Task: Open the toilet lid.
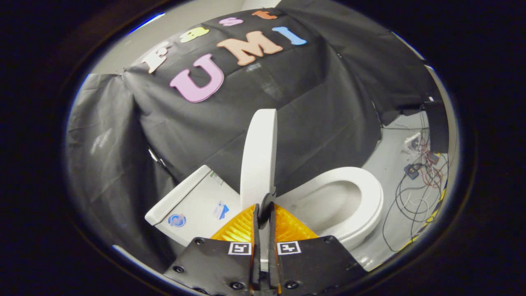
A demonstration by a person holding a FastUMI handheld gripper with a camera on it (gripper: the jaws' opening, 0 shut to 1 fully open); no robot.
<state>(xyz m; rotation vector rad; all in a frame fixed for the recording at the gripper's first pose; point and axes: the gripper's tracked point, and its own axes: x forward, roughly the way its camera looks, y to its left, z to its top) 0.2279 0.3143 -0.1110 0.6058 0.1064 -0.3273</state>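
I'm pinching the white oval plastic toilet lid (259, 158) edge between nearly closed fingers (255, 222) of the gripper (263, 205), holding it raised upright; white seat ring (361, 197) lying beyond-right.

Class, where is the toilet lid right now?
In the gripper view, the toilet lid stands raised on edge, pinched between the closed jaws, with the tank one side and the seat the other.
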